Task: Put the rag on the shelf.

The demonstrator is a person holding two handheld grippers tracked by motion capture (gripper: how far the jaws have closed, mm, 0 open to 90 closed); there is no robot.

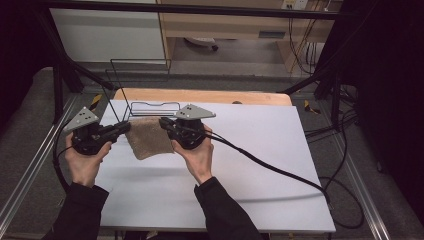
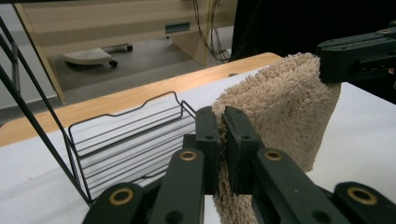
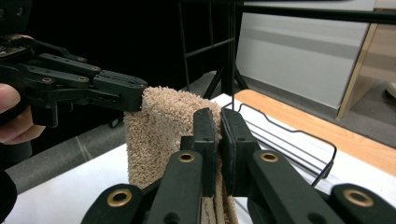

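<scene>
Left claw point(image 2: 220, 140): jaws closed on one upper corner of the beige towel point(image 2: 285, 107), pile squeezed between the pads. Right claw point(image 3: 220, 140): jaws likewise clamped on the opposite upper corner of the same towel point(image 3: 159, 130).

The high view gives the layout that neither gripper view supplies: the left claw point(image 1: 126, 128) and right claw point(image 1: 164, 123) face each other across the towel point(image 1: 150, 137), which hangs between them over the far left part of the white worktop point(image 1: 250, 175), its lower edge drooping toward the near side. It also shows both hands, both dark sleeves and the cable trailing right from the right gripper.

The left gripper view adds the pinch in close-up, with the other claw point(image 2: 327, 65) at the far upper corner of the cloth, and the black wire rack point(image 2: 130, 135) lying on the worktop just beyond. The right gripper view shows the mirror case: the opposing claw point(image 3: 135, 98) at left, fingers of the hand that carries it, and the rack point(image 3: 289, 149) at right.

Count: two claws, one towel, one wire rack, one worktop.
</scene>
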